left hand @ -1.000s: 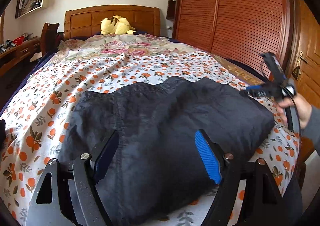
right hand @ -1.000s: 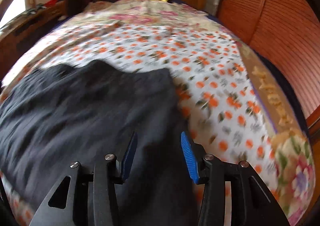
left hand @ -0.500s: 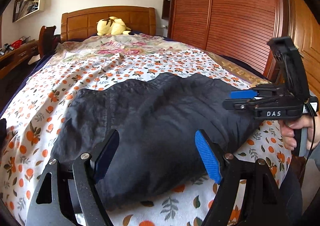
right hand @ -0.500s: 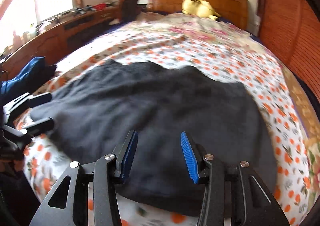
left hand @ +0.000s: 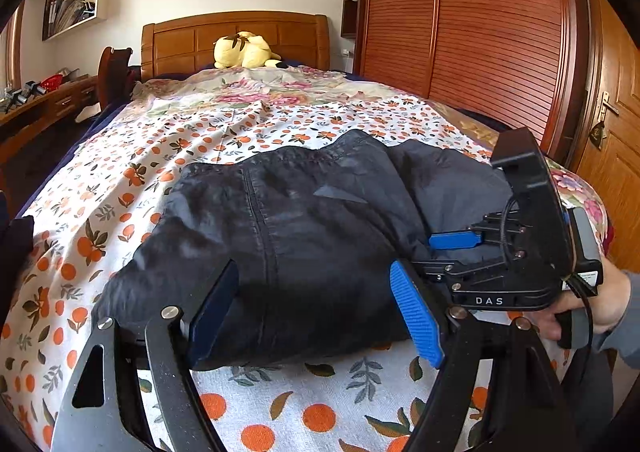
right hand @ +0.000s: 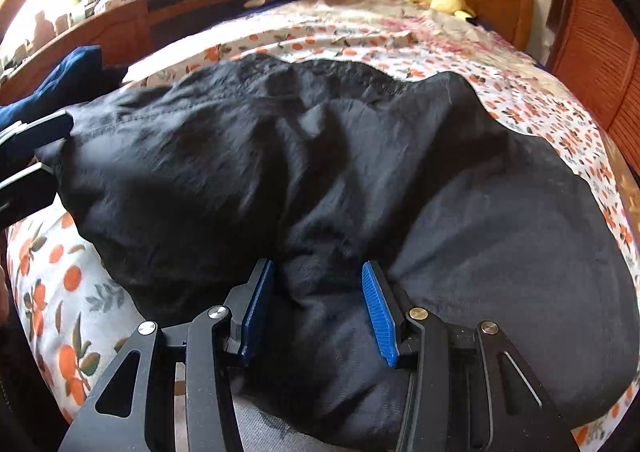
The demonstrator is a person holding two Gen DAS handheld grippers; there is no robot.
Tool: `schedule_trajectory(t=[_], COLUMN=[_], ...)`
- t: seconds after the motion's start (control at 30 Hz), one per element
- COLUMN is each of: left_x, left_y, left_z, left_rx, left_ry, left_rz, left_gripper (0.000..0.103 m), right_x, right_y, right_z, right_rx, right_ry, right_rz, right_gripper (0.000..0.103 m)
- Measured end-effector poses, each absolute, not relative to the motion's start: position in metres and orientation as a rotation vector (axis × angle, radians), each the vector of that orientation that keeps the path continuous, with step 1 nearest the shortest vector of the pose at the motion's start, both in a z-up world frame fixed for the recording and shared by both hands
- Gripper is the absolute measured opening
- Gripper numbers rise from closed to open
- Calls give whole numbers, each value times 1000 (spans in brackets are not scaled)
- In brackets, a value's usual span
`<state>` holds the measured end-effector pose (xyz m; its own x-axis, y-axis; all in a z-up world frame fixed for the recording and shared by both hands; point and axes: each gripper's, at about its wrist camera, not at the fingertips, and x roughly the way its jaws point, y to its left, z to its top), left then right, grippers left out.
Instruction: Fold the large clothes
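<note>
Right now my left gripper [left hand: 316, 312] has its pads spread wide, nothing between them but the near-left end of the black garment [left hand: 304, 228], which sits just ahead of the pads; I can't tell whether they touch it. Garment is a dark rumpled heap lying across the bed [left hand: 248, 119] close to its foot edge, on the orange-print sheet [left hand: 100, 211]. A stitched seam runs along it, front to back in the left wrist view.

My right gripper [right hand: 316, 312] is parted too, one blue pad on either side of a raised fold at the garment's near edge. Cloth is between the pads, but there are gaps at both pads, so not clamped. From the left wrist view the right gripper [left hand: 452, 252] shows at the garment's right end, near the bed's right edge, held by my right hand [left hand: 592, 308]. From the right wrist view the left gripper's fingers [right hand: 36, 155] sit at the garment's far-left end, close to the left edge of the bed.

Beyond the garment: bare orange-print sheet, then a floral quilt [left hand: 264, 91] toward the head end. A yellow plush toy [left hand: 244, 49] lies against the wooden headboard [left hand: 236, 31]. A slatted wardrobe [left hand: 480, 31] stands along the right side, a wooden desk [right hand: 132, 19] along the left. Some blue cloth [right hand: 68, 71] lies off the left edge of the bed.
</note>
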<state>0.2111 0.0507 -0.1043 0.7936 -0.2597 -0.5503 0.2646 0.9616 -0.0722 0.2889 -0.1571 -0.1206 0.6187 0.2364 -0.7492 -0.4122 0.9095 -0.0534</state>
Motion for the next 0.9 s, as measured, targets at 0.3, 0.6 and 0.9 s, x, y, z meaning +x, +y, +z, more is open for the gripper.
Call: schedule_trajectory(t=[0.3,0.6,0.9], left_x=[209,204,201], left_y=[37,14,-1], left_z=[-105,-110,-116], left_rx=[15,37,35], left_ry=[577,569,564], left_rz=[-305,-330,-330], left_gripper=[79,79,79], right_x=[257,265,298], right_y=[-212,-296,-297], right_z=[-83,-84,-115], right_rx=[-285,-249,-272], right_ry=[719,754,856], right_rz=[286,137,154], right_gripper=[47,47,53])
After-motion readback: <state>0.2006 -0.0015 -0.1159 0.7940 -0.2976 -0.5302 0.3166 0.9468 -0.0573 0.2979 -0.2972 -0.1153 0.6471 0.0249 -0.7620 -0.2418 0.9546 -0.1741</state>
